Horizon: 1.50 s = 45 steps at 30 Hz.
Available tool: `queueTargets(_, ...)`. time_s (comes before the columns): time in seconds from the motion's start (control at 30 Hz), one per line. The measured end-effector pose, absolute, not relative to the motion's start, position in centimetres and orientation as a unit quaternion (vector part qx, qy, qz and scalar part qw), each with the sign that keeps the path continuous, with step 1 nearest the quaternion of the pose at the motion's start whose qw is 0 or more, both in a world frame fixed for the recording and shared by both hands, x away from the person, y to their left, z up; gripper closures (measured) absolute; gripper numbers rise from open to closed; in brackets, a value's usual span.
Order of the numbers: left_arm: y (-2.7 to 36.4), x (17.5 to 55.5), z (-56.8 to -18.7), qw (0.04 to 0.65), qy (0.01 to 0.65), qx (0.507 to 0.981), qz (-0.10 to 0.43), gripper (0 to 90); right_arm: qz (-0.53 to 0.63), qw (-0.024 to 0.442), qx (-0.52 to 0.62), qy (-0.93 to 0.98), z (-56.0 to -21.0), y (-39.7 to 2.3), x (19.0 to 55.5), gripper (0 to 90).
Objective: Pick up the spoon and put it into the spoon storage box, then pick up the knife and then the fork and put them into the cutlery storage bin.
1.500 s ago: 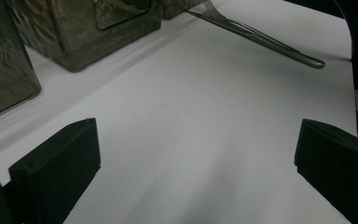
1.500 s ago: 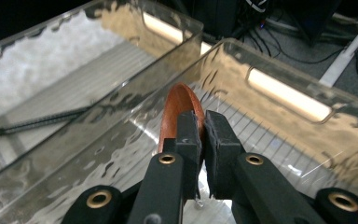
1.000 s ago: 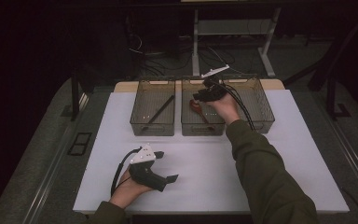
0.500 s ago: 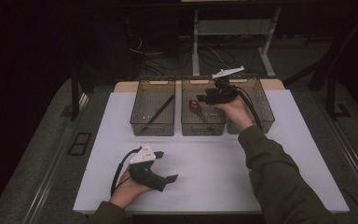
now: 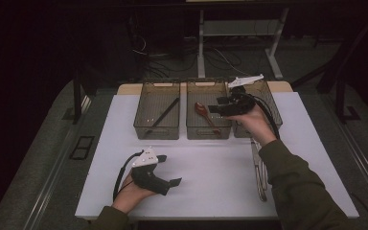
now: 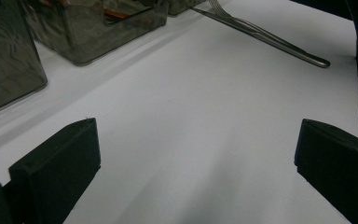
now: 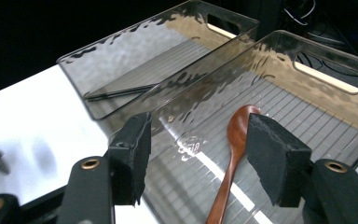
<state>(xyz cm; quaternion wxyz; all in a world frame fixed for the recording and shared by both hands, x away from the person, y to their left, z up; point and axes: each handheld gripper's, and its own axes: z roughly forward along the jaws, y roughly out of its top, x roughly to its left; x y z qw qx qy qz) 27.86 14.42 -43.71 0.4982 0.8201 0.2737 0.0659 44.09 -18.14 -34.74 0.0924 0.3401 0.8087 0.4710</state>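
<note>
**Wooden spoon lying in the middle bin, right gripper above it**

The wooden spoon (image 5: 204, 114) lies flat in the middle bin (image 5: 209, 131) of three smoky plastic bins at the far side of the white table (image 5: 220, 167). Its bowl points to the far left and its handle runs toward the near right. The right gripper (image 5: 219, 108) hangs over the right part of that bin, its jaws having just been opening; they stand partly apart with nothing pressed between them, and in the right gripper view the spoon (image 7: 230, 158) sits below the gap, clear of both pads.

The left bin (image 5: 157, 128) holds a thin dark stick (image 5: 163, 115). Metal cutlery, a fork (image 5: 259, 175) among it, lies on the table at the near right beside the person's right sleeve.

The left gripper (image 5: 172, 182) rests on the table at the near left, jaws spread wide over bare tabletop, holding nothing.
</note>
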Motion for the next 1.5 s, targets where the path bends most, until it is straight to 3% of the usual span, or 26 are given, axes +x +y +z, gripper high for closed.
queueTargets(1.17,14.2,27.7,-43.7,0.492,0.27,0.824,0.072,0.0,0.483,0.095,0.342,0.8,-38.1,-25.7,34.2,39.7)
queueTargets(1.5,14.3,27.6,-43.5,0.494,0.27,0.823,0.075,0.0,0.454,0.102,0.356,0.81,-39.7,-28.0,31.6,46.1)
